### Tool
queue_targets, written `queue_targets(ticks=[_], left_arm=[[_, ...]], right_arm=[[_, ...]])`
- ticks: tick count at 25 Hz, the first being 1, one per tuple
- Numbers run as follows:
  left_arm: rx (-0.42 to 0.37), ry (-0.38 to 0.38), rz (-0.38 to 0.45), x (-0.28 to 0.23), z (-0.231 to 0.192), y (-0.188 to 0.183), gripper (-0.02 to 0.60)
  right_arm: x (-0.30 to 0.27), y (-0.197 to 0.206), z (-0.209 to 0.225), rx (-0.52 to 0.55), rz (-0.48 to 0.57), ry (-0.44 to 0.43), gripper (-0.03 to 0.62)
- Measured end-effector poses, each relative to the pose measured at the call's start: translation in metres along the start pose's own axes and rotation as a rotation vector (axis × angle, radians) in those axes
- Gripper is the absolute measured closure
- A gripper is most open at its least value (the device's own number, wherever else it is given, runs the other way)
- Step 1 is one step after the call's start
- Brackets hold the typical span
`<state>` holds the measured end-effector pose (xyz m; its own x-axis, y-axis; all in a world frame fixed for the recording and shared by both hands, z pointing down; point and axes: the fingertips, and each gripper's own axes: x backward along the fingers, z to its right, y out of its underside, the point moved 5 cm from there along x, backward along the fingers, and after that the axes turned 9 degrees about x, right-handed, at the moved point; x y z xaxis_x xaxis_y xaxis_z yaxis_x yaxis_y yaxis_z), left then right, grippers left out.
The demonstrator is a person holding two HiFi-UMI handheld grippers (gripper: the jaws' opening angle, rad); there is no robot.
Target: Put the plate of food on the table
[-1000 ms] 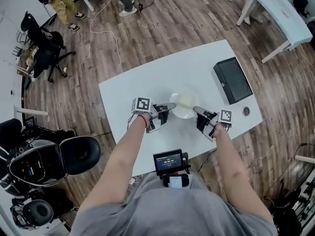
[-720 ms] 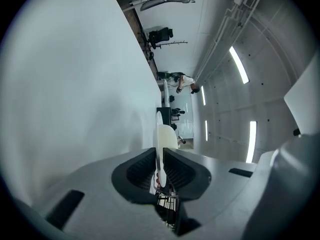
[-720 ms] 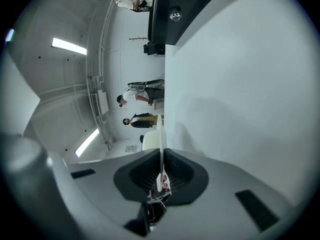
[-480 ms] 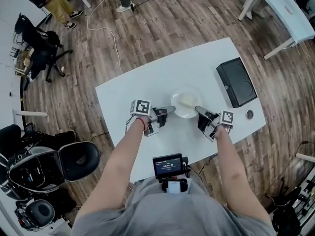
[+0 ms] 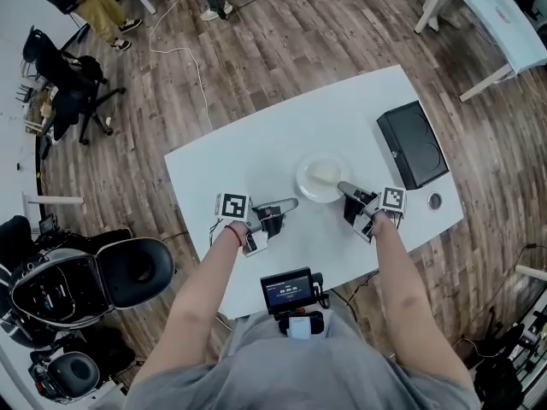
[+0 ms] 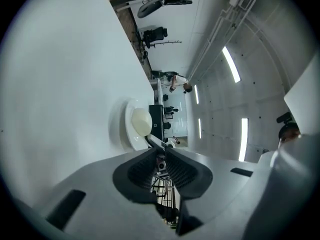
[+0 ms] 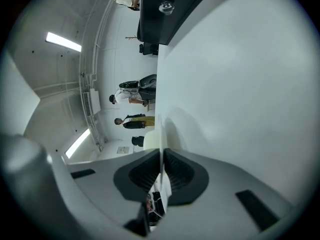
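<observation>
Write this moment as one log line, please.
plate: on table | left gripper: clear of plate, empty | right gripper: shut on plate rim

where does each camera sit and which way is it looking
Head view: on the person's head, facing steeply down at the table; both forearms, the left claw and the right claw show.
Left gripper view: rides the left claw, looking along its slightly parted, empty jaws toward the plate.
Right gripper view: rides the right claw, looking along jaws shut on the plate's rim, with the black box beyond.
Shared: all three show the plate and table.
</observation>
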<state>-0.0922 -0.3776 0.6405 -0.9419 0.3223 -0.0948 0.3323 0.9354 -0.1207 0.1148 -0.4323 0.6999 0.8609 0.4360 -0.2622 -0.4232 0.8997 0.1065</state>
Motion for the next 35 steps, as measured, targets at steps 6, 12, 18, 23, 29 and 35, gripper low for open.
queue_targets(ticks=[6, 12, 18, 23, 29, 35], left_arm=[[-0.119, 0.005, -0.009, 0.003, 0.017, 0.015, 0.537], [-0.26, -0.057, -0.071, 0.011, 0.021, 0.035, 0.537], [-0.297, -0.057, -0.104, 0.015, 0.025, 0.044, 0.537], [-0.307, -0.042, -0.11, 0.012, 0.031, 0.045, 0.537], [-0.316, -0.032, -0.112, 0.015, 0.034, 0.045, 0.537], [-0.334, -0.013, -0.111, 0.022, 0.04, 0.052, 0.537]], right_arm=[[0.001, -0.001, 0.006, -0.001, -0.038, 0.089, 0.554], [0.003, -0.006, 0.005, 0.016, -0.029, 0.158, 0.553], [0.006, -0.009, 0.003, 0.12, -0.084, 0.305, 0.526], [0.012, -0.016, 0.001, 0.167, -0.09, 0.417, 0.514], [0.025, -0.016, -0.005, 0.202, -0.094, 0.463, 0.493], [0.044, -0.005, -0.021, 0.281, -0.082, 0.475, 0.493]])
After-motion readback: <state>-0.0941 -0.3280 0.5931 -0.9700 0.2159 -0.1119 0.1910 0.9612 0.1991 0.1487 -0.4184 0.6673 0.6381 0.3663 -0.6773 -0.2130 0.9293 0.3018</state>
